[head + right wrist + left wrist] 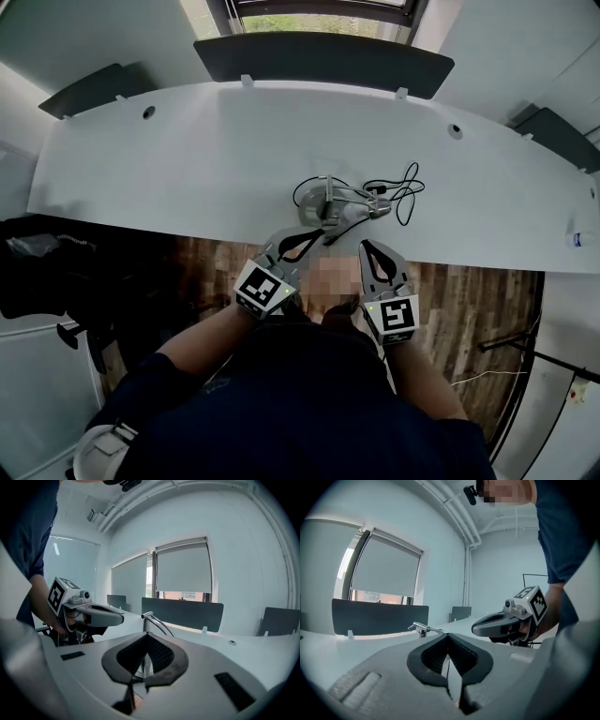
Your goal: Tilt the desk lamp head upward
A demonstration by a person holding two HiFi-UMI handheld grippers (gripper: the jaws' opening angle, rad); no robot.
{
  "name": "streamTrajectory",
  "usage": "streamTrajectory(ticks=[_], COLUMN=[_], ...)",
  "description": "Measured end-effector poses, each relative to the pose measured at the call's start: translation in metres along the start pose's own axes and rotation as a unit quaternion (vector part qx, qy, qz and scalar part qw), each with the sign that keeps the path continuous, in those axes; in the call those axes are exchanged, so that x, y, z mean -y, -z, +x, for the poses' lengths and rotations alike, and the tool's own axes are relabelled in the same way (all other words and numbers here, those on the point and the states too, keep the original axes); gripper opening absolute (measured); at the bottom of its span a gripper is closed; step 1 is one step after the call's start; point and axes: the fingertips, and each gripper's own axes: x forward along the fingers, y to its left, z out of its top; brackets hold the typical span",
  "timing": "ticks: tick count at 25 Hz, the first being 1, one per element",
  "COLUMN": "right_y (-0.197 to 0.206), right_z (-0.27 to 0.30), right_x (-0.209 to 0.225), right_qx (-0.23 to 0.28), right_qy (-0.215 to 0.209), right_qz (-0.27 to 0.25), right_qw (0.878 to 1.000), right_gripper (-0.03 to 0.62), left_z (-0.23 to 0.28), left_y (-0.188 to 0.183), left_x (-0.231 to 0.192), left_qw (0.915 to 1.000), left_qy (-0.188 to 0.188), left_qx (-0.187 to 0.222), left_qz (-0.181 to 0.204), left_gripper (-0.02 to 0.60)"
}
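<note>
Head view, centre: I see my left hand-held gripper (pixel 317 234) and right hand-held gripper (pixel 368 247) closed, empty, below the desk lamp (pixel 328 199) on the counter (pixel 178 159).

White curved desk (pixel 187 159), desk lamp (pixel 325 202) near front edge, black cable (pixel 409 187) beside

A: How is the scene lit?
B: Even, cool daylight is admitted through the window (pixel 309 21); the white desk (pixel 187 169) is rendered bright.
A: And distortion?
B: Strong fisheye bending and dark corners are seen in both gripper views.
</note>
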Motion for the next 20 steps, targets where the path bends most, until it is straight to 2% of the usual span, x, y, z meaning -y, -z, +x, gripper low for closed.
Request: streamTrajectory(ticks=[9,17,20], right_y=[0.023,0.031,0.039], right_z=[0.029,0.049,0.057], right_x=[0.023,0.042,0.047], right_qx=[-0.041,-0.064,-0.076], right_qy=[0.032,0.066,0.074], right_qz=[-0.035,-0.078,-0.098], right_qw=[0.998,0.993,0.99], right_gripper=[0.009,0.018,0.065], left_z=[0.034,0.052,0.059], left_y=[0.031,0.043,0.044], left_x=[-0.035,-0.051,-0.057], left_qw=[0.998,0.9965,0.9957], left_qy=[-0.033,-0.04,-0.041], left_qx=[-0.039,-0.054,-0.059], left_qz=[0.037,0.049,0.059], left_gripper=[0.009,0.105,0.125])
